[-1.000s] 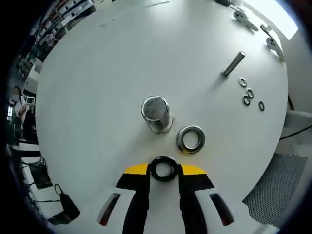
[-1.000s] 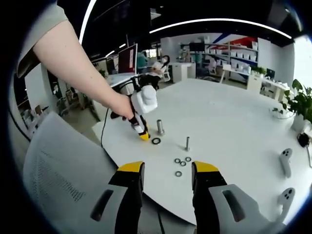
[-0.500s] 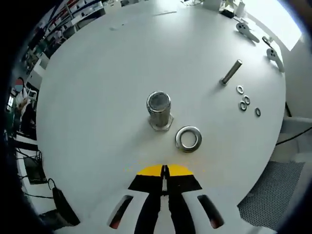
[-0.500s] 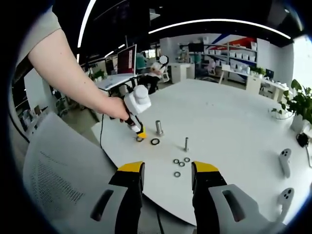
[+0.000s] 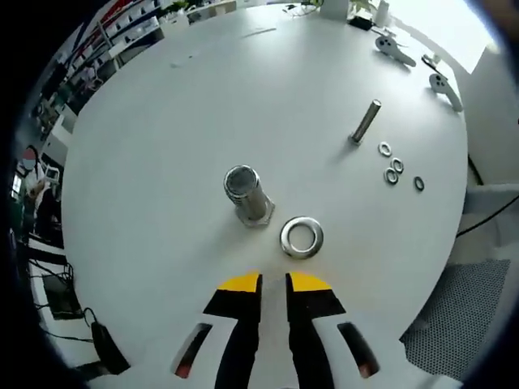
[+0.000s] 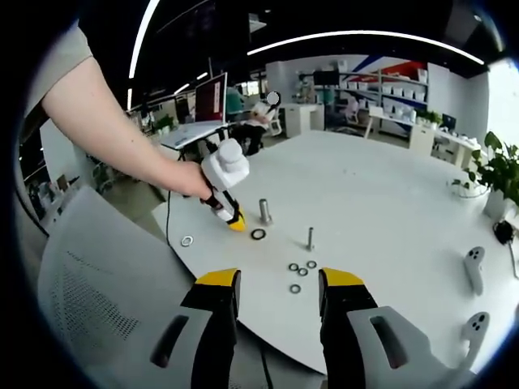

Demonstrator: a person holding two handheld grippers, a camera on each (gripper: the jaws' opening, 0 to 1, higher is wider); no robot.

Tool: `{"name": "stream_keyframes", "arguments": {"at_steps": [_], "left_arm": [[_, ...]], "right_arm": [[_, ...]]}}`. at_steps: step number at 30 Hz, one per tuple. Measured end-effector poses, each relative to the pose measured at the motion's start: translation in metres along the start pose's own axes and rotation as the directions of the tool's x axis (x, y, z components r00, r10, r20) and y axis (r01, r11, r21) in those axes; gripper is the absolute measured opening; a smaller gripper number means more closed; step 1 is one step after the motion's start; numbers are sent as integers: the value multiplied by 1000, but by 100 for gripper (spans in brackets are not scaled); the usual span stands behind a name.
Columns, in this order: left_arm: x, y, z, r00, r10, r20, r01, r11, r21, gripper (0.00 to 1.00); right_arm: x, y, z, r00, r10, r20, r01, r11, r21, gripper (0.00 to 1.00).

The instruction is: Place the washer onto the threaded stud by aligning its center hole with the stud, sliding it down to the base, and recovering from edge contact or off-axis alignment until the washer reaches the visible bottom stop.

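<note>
Pick-up step judged in hand: shiny steel washer (image 5: 302, 237) lies flat on white surface (image 5: 162, 121), just beside upright threaded stud (image 5: 246, 194). Left gripper (image 5: 273, 284) fingers narrowly parted, empty (right gripper (image 6: 276, 284) wide, idle). Next: washer to be grasped, centred over stud.

Wide bare white round bench (image 5: 162, 121) around upright threaded steel stud (image 5: 246, 194), large steel washer (image 5: 302, 237) just beside its base, slim upright steel bolt (image 5: 364, 121) w/ small washers (image 5: 395, 166) well apart, stud top unobstructed.
</note>
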State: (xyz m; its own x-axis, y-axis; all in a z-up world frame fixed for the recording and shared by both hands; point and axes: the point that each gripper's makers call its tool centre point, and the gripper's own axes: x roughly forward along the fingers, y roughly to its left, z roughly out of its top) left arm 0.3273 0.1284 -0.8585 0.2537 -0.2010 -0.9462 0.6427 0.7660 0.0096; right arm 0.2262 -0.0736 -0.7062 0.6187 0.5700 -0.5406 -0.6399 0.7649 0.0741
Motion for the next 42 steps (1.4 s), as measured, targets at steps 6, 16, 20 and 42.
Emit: {"name": "stream_keyframes", "arguments": {"at_steps": [6,16,20,42], "left_arm": [[0,-5,-9,1000,7,21,-7,1000,0,14],[-29,-14,-3,980,47,191,-16,987,-158,25],[-45,-19,0,961,81,264,-22,976,-216,27],[-69,-12,-22,944,139,298,-56,962,-268,32]], "right_arm": [[1,1,-2,1000,6,-9,-6,1000,-5,41],[1,4,-2,1000,24,-13,-24,1000,-11,41],[2,7,-2,999,37,-11,-37,999,-16,41],[3,20,0,995,104,-4,-104,994,-25,41]]}}
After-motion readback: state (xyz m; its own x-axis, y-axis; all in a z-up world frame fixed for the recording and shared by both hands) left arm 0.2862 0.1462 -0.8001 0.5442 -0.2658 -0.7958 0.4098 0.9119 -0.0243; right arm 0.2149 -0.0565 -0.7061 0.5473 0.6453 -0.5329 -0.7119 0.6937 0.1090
